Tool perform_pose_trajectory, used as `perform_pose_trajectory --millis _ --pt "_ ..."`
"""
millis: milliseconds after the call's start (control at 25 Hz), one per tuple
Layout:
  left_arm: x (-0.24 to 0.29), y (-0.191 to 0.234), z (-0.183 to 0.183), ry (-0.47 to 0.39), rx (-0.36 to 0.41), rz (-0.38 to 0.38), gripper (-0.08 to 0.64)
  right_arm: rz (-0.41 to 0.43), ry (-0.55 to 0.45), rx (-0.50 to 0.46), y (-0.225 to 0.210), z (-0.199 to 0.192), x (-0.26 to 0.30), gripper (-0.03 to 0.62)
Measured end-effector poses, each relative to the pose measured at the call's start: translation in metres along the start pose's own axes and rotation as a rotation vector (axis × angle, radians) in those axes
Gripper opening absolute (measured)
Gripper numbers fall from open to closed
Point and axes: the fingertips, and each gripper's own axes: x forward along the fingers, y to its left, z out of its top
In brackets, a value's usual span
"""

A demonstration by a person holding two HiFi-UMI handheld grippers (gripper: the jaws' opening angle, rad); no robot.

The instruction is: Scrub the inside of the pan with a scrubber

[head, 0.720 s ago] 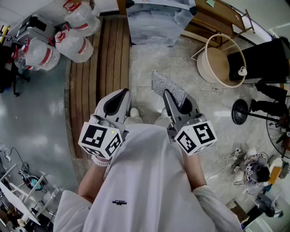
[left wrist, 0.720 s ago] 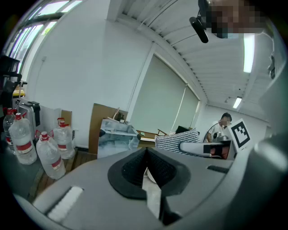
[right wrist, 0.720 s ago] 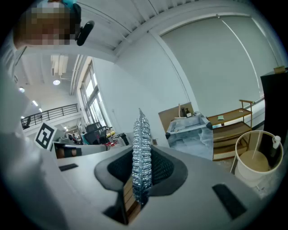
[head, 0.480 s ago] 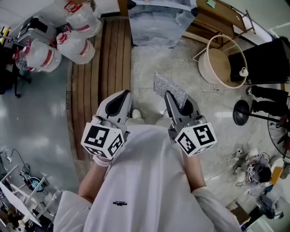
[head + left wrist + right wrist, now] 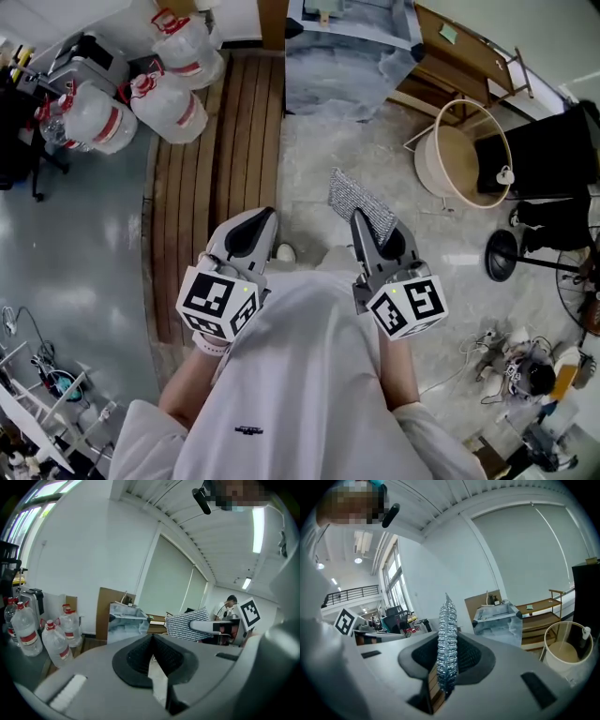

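Note:
No pan shows in any view. My right gripper (image 5: 362, 221) is shut on a flat silver mesh scrubber (image 5: 362, 198), which sticks out past its tips over the marble floor. In the right gripper view the scrubber (image 5: 447, 630) stands edge-on between the jaws of that gripper (image 5: 446, 656). My left gripper (image 5: 260, 218) hangs level beside it, over the edge of the wooden strip, its jaws closed together on nothing. In the left gripper view, past the closed left gripper (image 5: 152, 641), the scrubber (image 5: 183, 623) shows at the right, held by the other gripper. Both are held close in front of a person's white shirt.
Several large water bottles (image 5: 167, 101) stand at the upper left beside a wooden slatted strip (image 5: 220, 159). A plastic-covered box (image 5: 349, 52) and a wooden shelf (image 5: 469, 47) are ahead. A round beige tub (image 5: 457, 150) and a black stand base (image 5: 500, 255) are on the right.
The floor and furniture have slid down and right in the head view. Both grippers keep their places before the body; the scrubber stays held in the right one.

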Motion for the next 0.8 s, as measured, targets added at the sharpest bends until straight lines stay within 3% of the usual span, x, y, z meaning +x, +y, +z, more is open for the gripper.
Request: perform_pose_trajectory --millis 200,480,800 --pt "0.0 0.011 0.003 -0.001 -0.016 -0.012 0.005 0.008 0.025 0.021 0.013 -0.009 0.013 0.071" --pt "0.022 0.047 0.015 -0.005 -0.046 0.001 0.005 0.006 0.039 0.006 -0.005 -0.001 0.057 0.071" --pt "0.103 0.098 0.047 0.041 -0.056 0.005 0.005 0.014 0.056 0.038 -0.058 0.019 0.143 0.071"
